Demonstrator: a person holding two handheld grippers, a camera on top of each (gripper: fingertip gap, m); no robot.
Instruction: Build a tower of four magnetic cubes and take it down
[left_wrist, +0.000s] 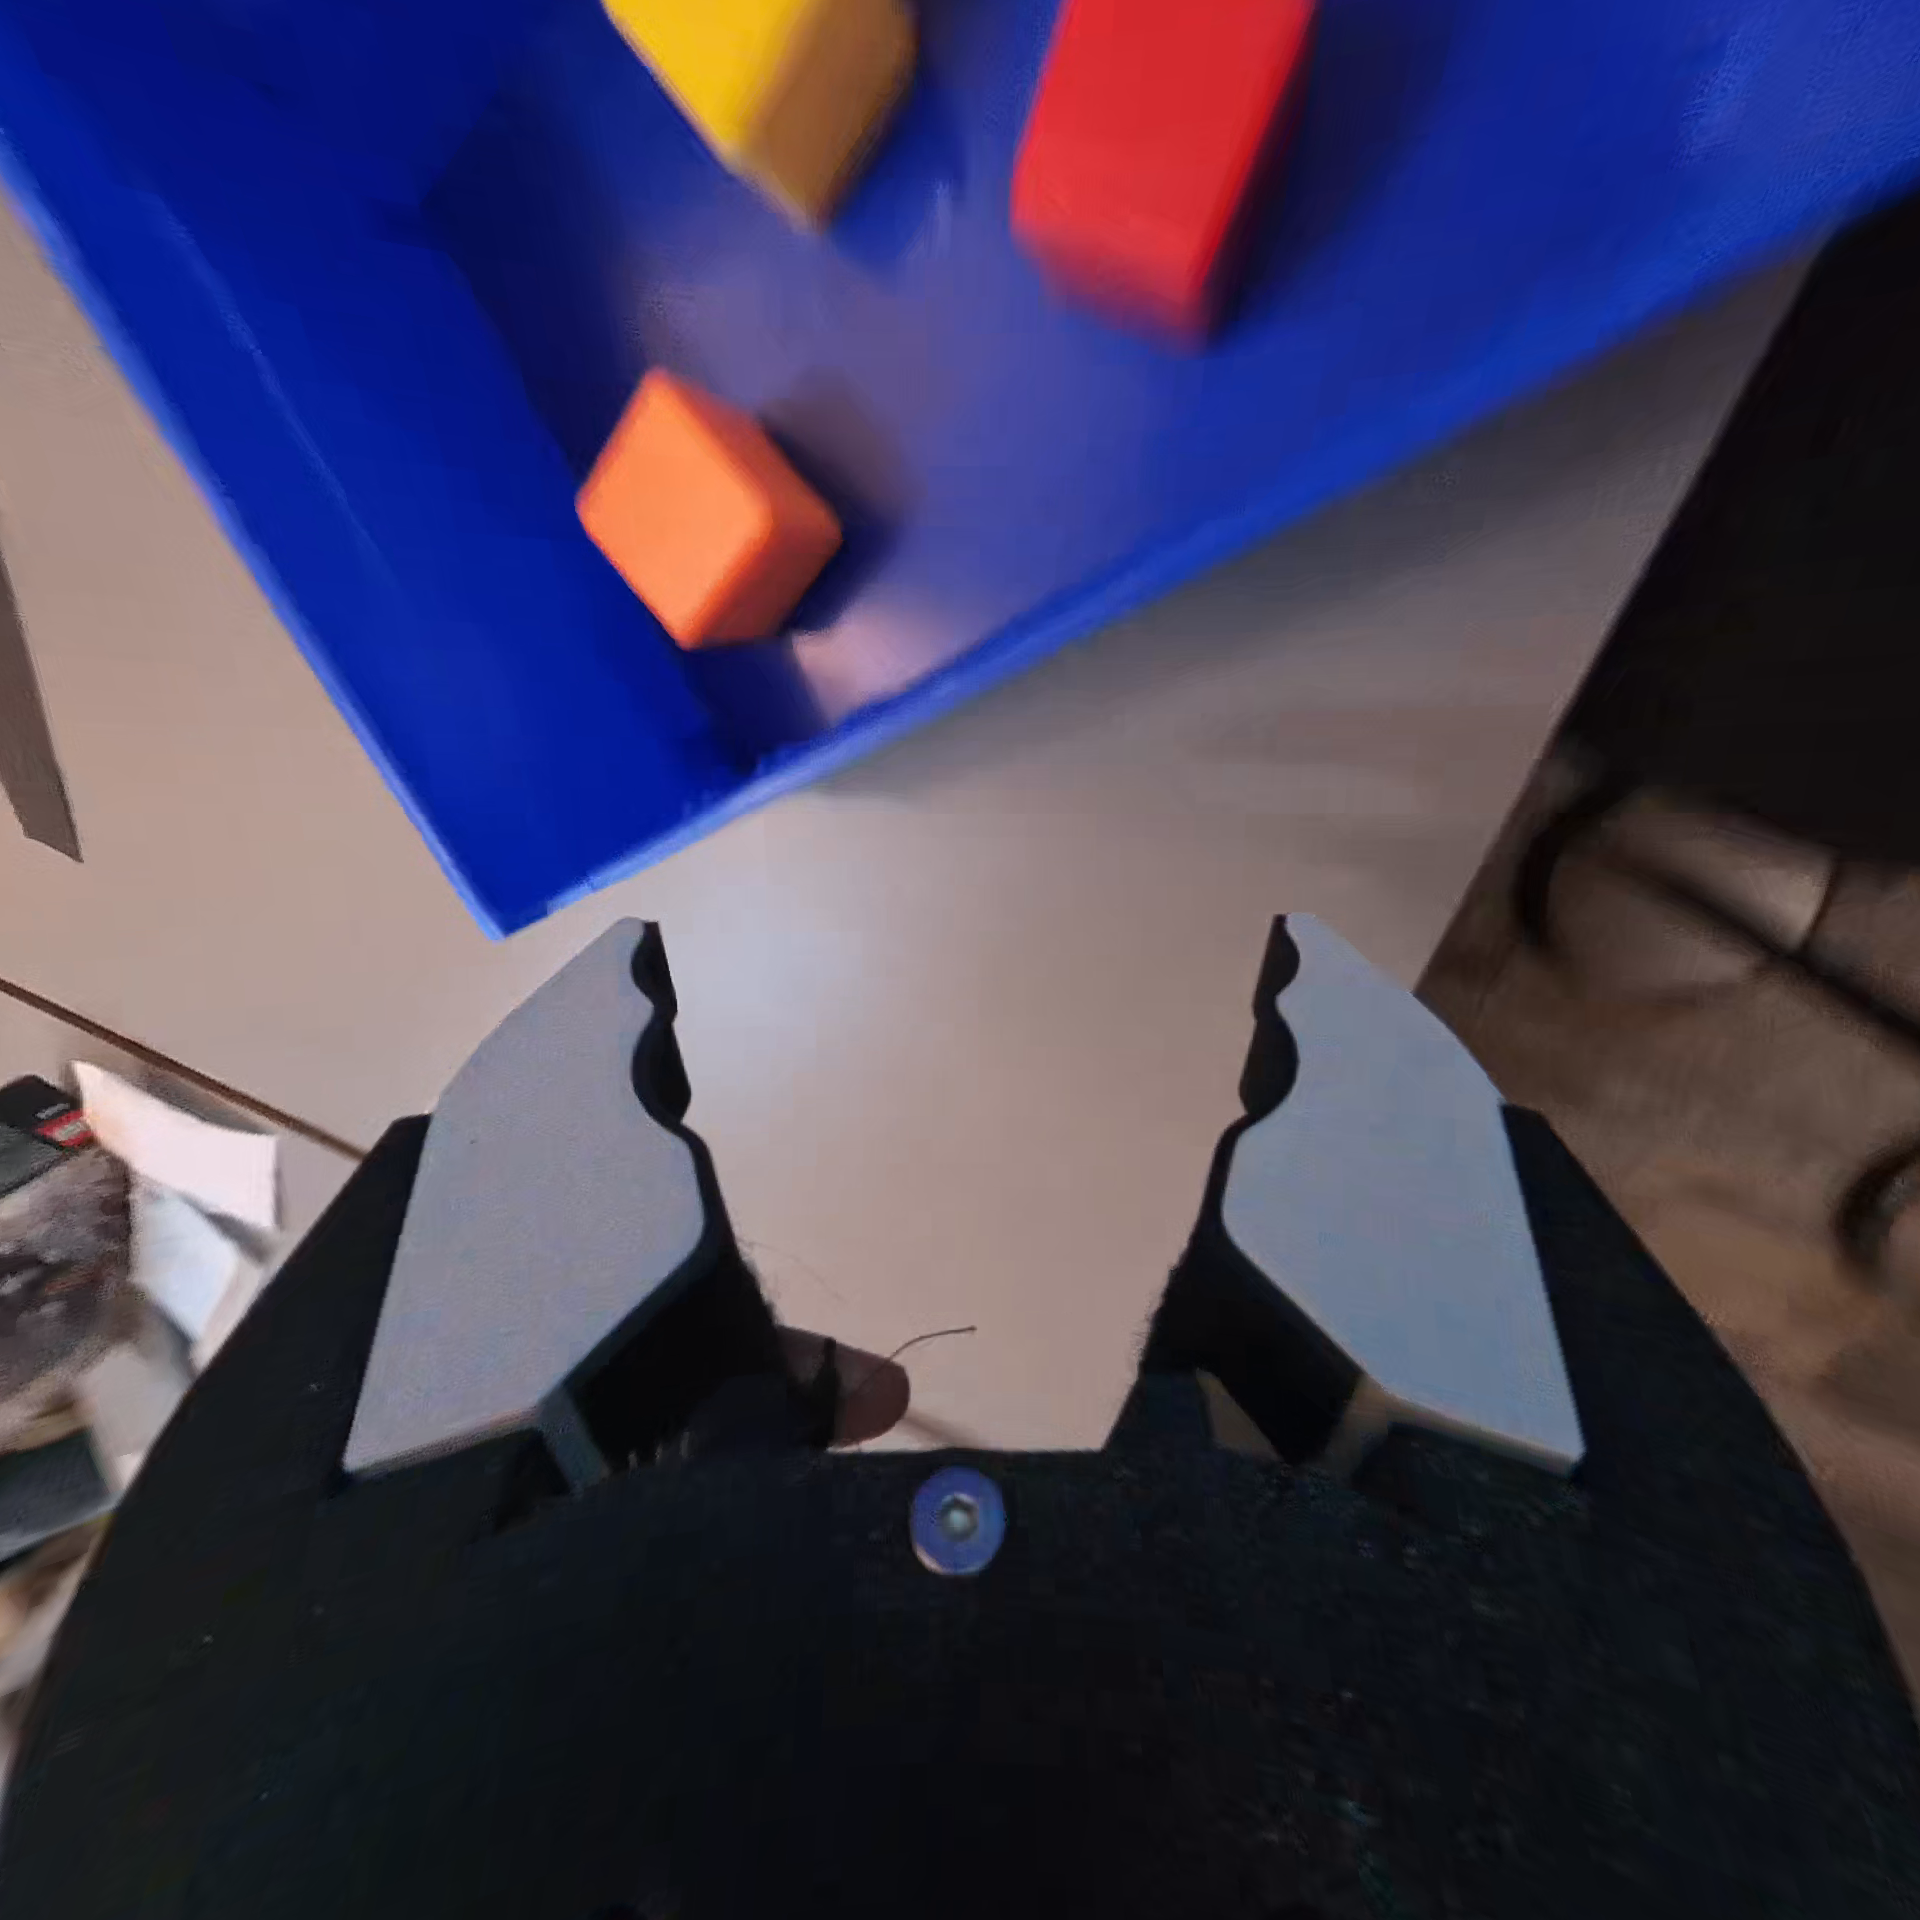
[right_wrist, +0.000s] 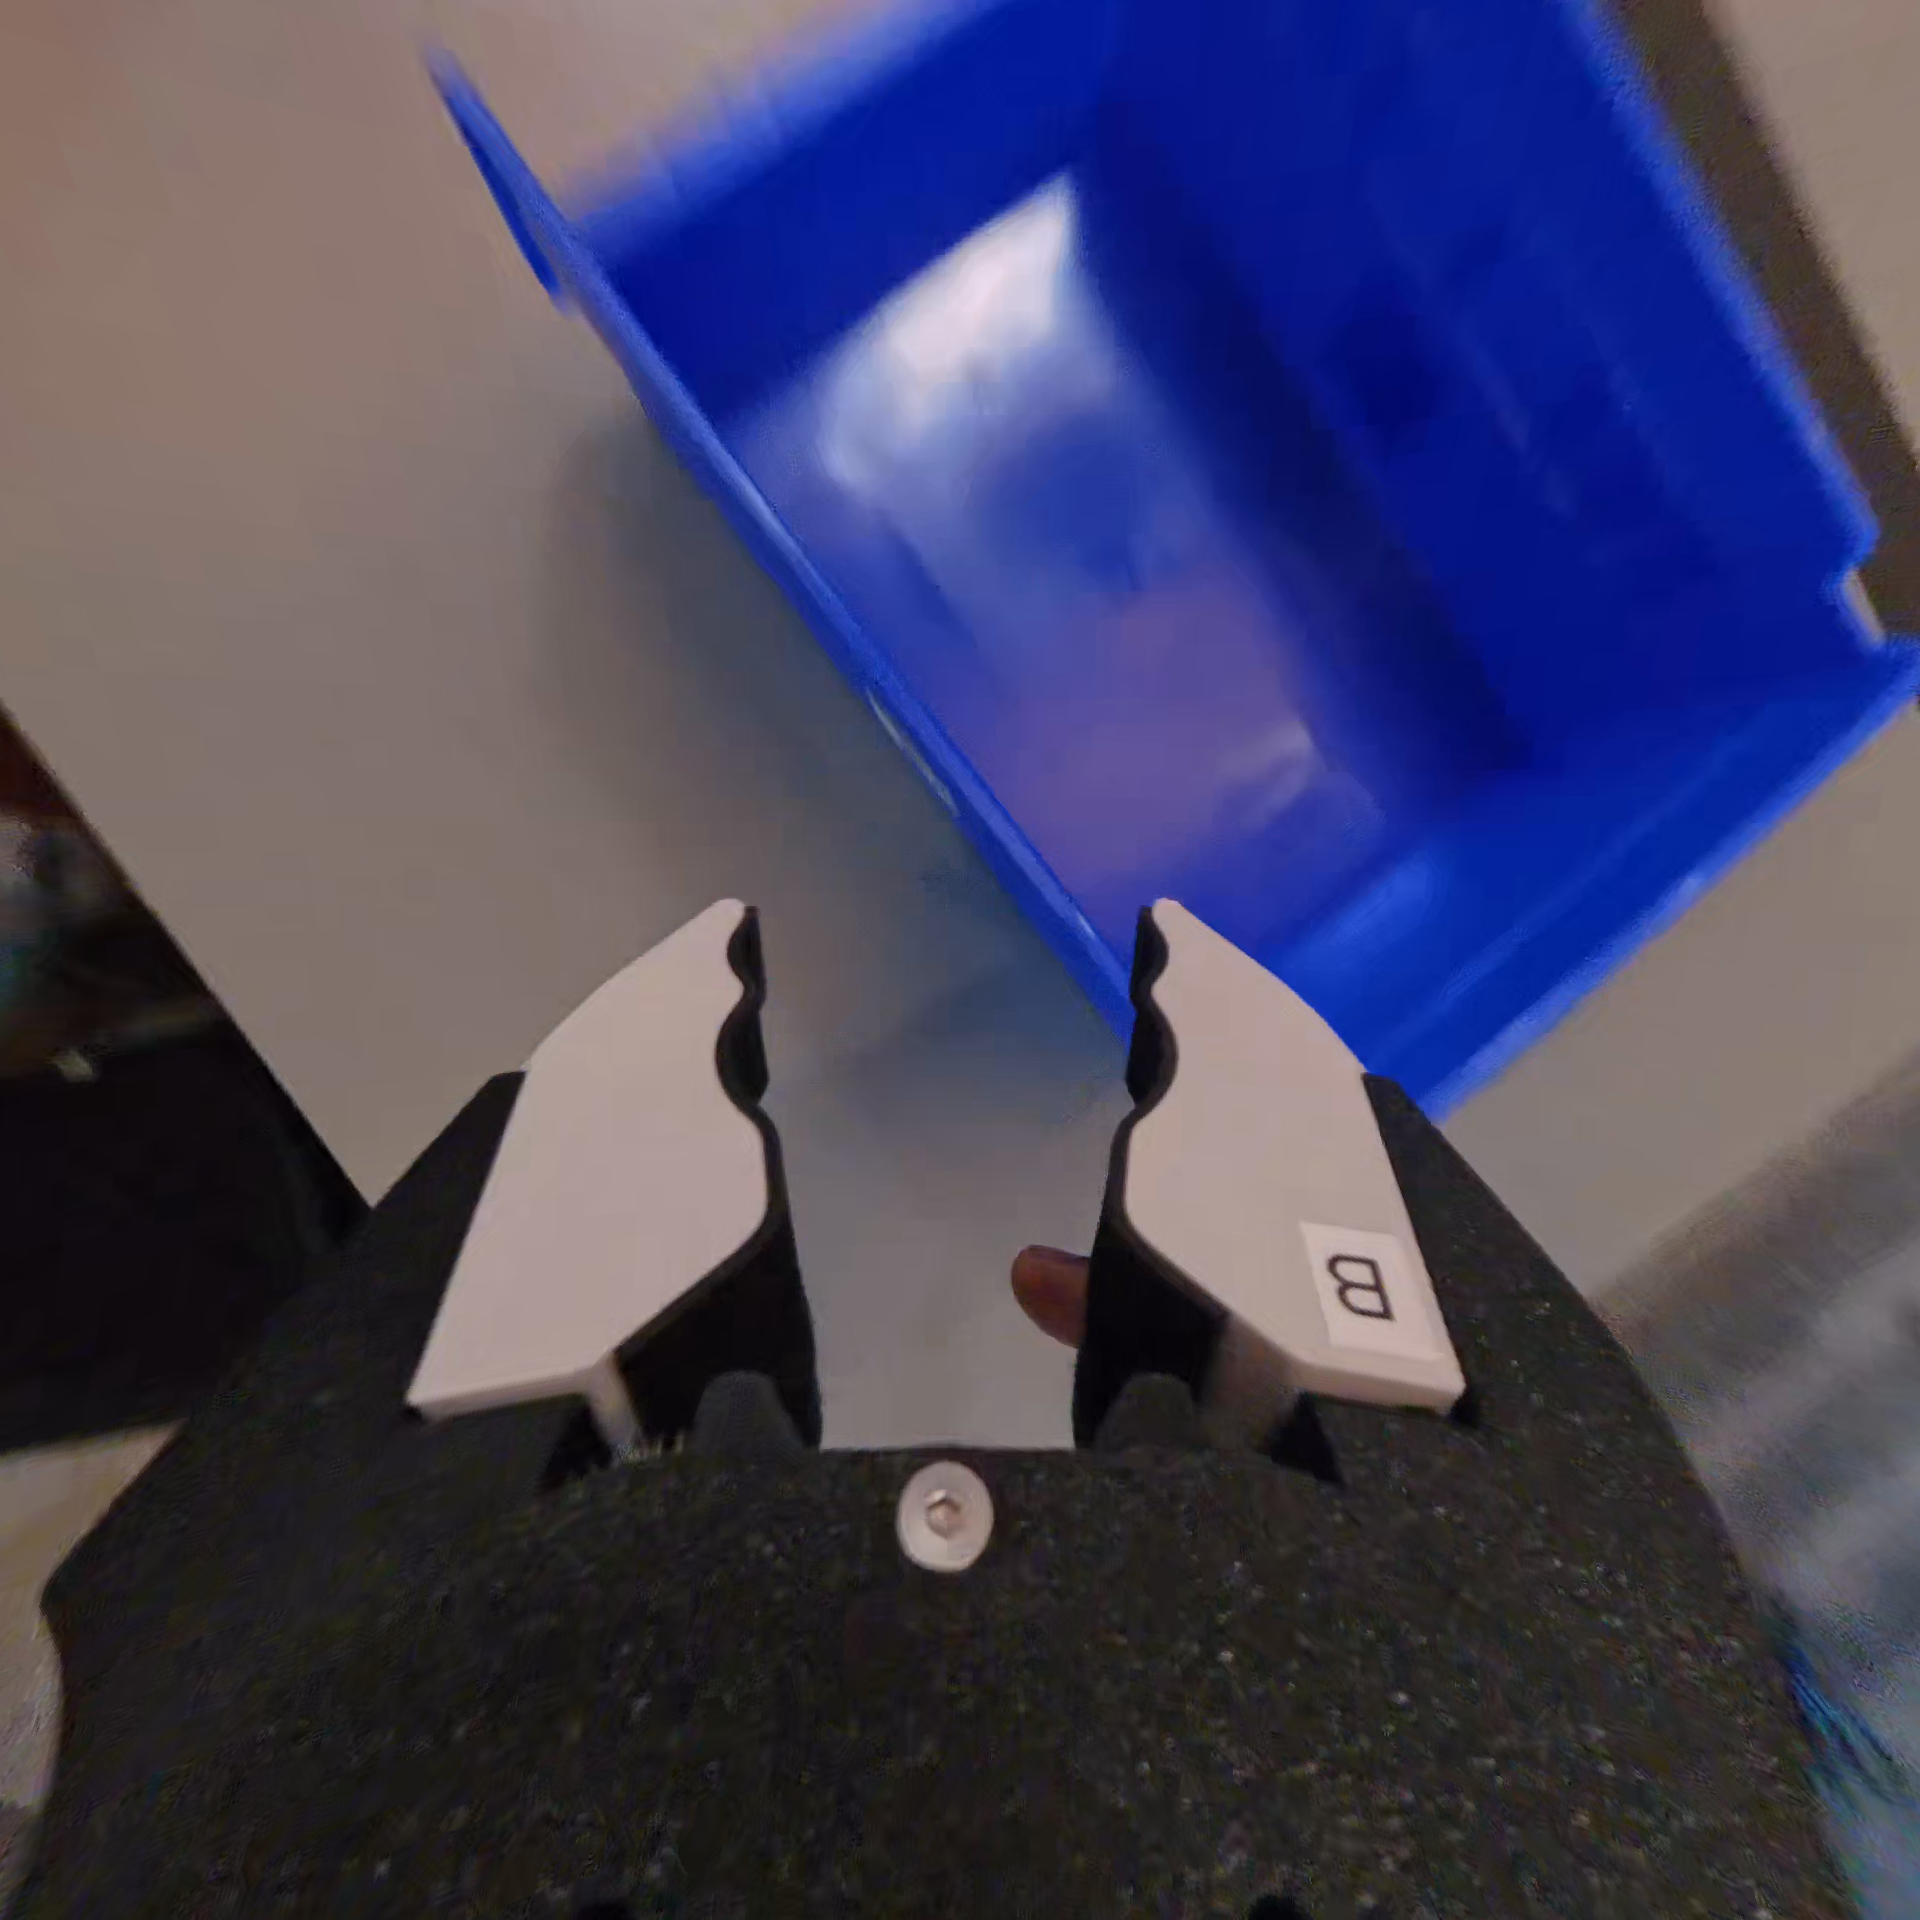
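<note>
In the left wrist view a blue bin (left_wrist: 364, 499) lies on the pale table (left_wrist: 935, 1039) with an orange cube (left_wrist: 707, 509), a yellow block (left_wrist: 779, 83) and a red block (left_wrist: 1153, 156) inside it. My left gripper (left_wrist: 966, 935) is open wide and empty, over the bare table just short of the bin's near corner. In the right wrist view a blue bin (right_wrist: 1558, 935) shows no cubes inside. My right gripper (right_wrist: 940, 914) is open and empty, above the table at that bin's near left wall. Both views are motion-blurred.
The table's edge runs down the right of the left wrist view, with brown floor (left_wrist: 1714, 1091) beyond. Papers and clutter (left_wrist: 125, 1195) lie at the lower left. A dark area (right_wrist: 104, 1091) lies past the table's edge at the left of the right wrist view. Some 70 cm of space lies between my two pairs of fingers. Between my left fingertips and the red block (left_wrist: 1153, 156) there is roughly 15 cm.
</note>
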